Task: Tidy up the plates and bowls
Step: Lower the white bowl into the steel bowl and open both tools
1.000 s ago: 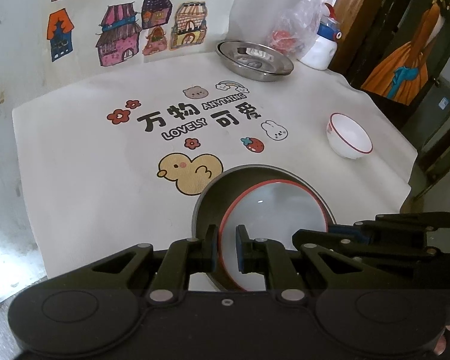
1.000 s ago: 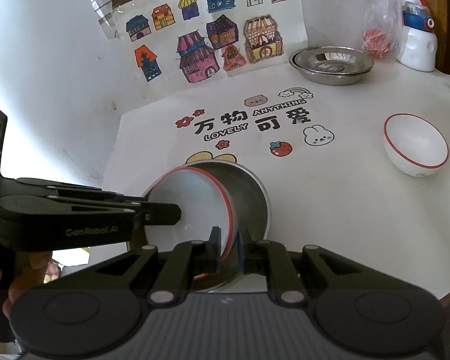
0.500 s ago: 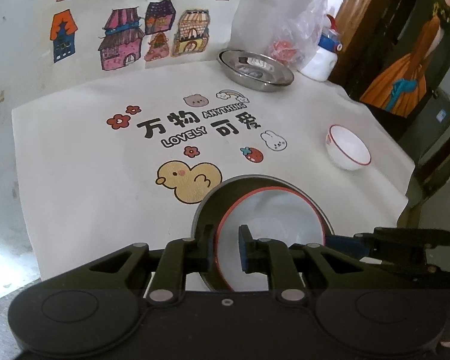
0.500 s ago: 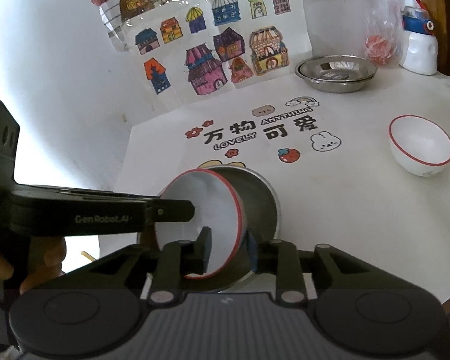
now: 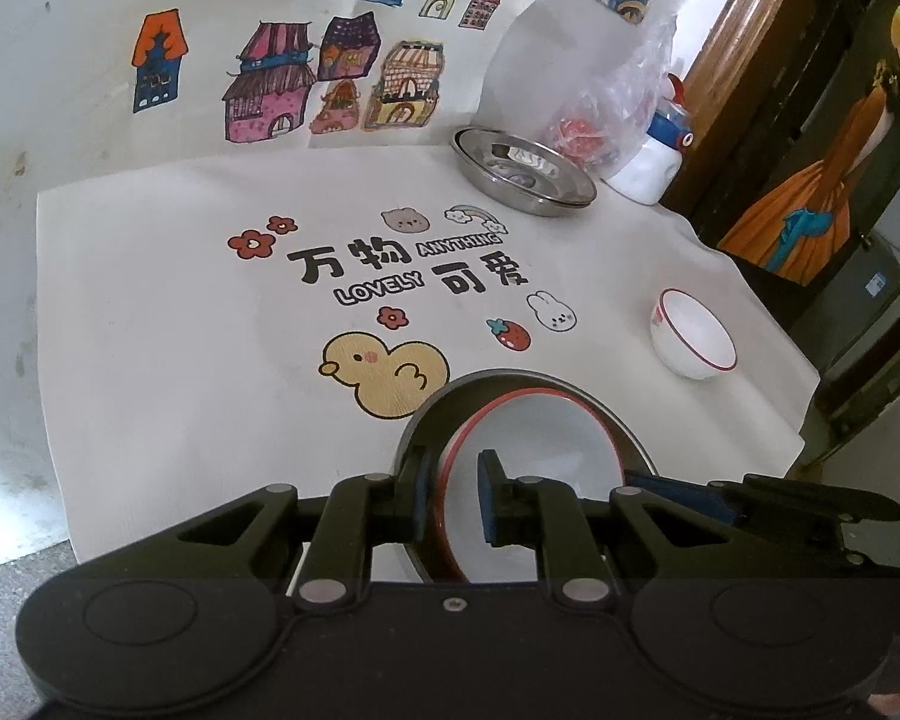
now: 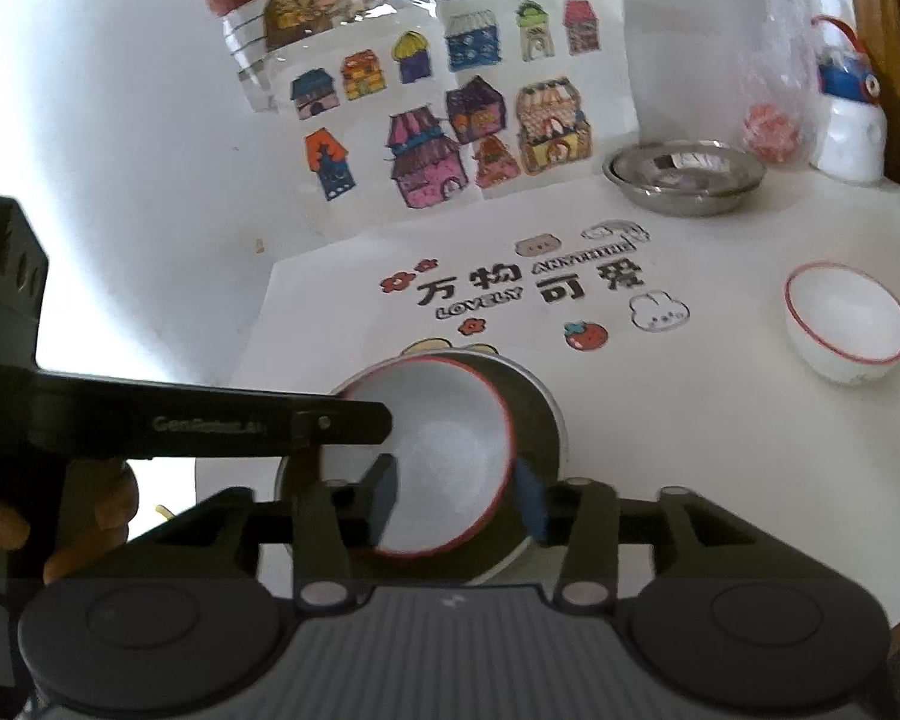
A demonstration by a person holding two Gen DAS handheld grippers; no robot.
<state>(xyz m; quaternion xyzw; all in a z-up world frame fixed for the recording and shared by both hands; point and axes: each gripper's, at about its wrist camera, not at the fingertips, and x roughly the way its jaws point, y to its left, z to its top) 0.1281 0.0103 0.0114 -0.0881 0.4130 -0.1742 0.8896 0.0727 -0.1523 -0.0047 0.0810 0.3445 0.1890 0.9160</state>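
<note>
Clutter at table's back edge: clear plastic bag [image 5: 615,102], white bottle [image 5: 651,171], stacked steel plates [image 5: 522,171]. Two red-rimmed white bowls: one [image 5: 693,345] alone at right, one [image 5: 534,450] tilted inside near steel bowl [image 5: 633,429]. Left gripper [image 5: 453,501] pinching tilted bowl's rim; right gripper [image 6: 456,501] opening, rim between jaws, untouched. Cartoon-printed tablecloth [image 5: 168,324]; house drawings [image 5: 270,90] on wall.

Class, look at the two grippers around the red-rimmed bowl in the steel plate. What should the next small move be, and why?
Probably draw the right gripper back off the near bowl. Its jaws are opening, with the rim between them but neither pad pressing on it. The bowl already lies tilted in the steel plate, and the left gripper stands nearly shut across its rim. The second bowl stands alone, to be fetched next.
</note>
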